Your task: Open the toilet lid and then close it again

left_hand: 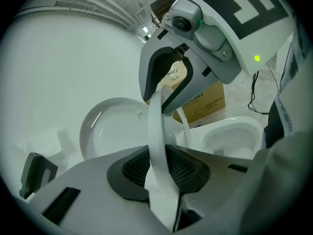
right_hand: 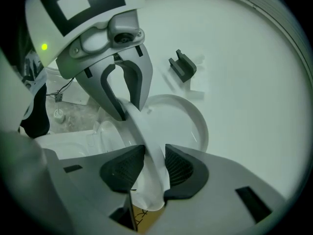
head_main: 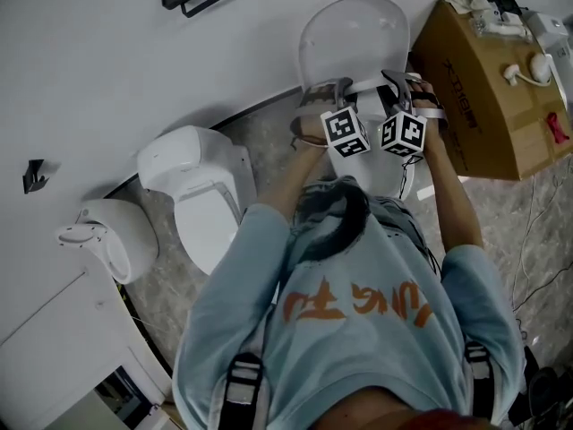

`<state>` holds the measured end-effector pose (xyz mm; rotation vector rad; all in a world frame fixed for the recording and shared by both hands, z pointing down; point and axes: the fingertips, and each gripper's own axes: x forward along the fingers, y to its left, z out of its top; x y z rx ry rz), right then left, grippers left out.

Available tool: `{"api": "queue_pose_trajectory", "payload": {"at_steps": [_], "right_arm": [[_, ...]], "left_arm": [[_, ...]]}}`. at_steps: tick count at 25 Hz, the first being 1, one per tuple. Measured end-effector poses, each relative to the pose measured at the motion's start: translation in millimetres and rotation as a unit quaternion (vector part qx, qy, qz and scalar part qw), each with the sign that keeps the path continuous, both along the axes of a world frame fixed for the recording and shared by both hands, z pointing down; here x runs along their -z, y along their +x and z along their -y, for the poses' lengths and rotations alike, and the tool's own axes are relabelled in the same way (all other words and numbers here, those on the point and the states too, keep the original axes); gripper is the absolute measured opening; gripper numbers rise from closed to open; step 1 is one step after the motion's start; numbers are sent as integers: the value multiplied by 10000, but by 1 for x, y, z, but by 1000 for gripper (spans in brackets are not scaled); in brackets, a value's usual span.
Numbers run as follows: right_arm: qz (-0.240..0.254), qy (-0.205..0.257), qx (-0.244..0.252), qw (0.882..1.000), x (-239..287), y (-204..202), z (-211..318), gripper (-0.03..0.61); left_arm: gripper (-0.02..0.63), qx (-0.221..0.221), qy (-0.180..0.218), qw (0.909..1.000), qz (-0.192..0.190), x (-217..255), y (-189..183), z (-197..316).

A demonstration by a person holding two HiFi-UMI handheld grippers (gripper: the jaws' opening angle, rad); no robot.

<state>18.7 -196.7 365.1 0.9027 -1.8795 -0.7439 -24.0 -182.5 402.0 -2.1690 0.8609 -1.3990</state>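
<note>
My left tongs (left_hand: 159,166) and right tongs (right_hand: 149,163) each pinch the thin white plastic toilet seat ring (left_hand: 155,126), pads tight on its front edge. Beyond it, the rounded white toilet lid (head_main: 354,34) stands raised against the white wall (head_main: 134,52).

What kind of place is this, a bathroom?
Probably not a working bathroom, more a test room or workshop: several toilets stand side by side along a white wall, with a cardboard box beside them and odd parts lying on it.
</note>
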Motion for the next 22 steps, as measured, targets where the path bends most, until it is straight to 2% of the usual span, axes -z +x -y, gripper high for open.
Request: {"api": "queue_pose_trajectory", "payload": {"at_steps": [3, 7, 17, 22], "right_arm": [[-25, 41, 29, 10000, 2, -4, 17, 153], [-58, -24, 20, 10000, 5, -14, 38, 156], [-29, -464, -90, 9989, 5, -30, 91, 161], [-65, -746, -88, 9972, 1, -40, 120, 155]], "left_arm": [[123, -73, 42, 10000, 54, 1, -3, 16], [129, -21, -90, 10000, -19, 4, -13, 37], [132, 255, -274, 9991, -193, 5, -29, 88], [137, 429, -488, 9975, -295, 2, -38, 116]]}}
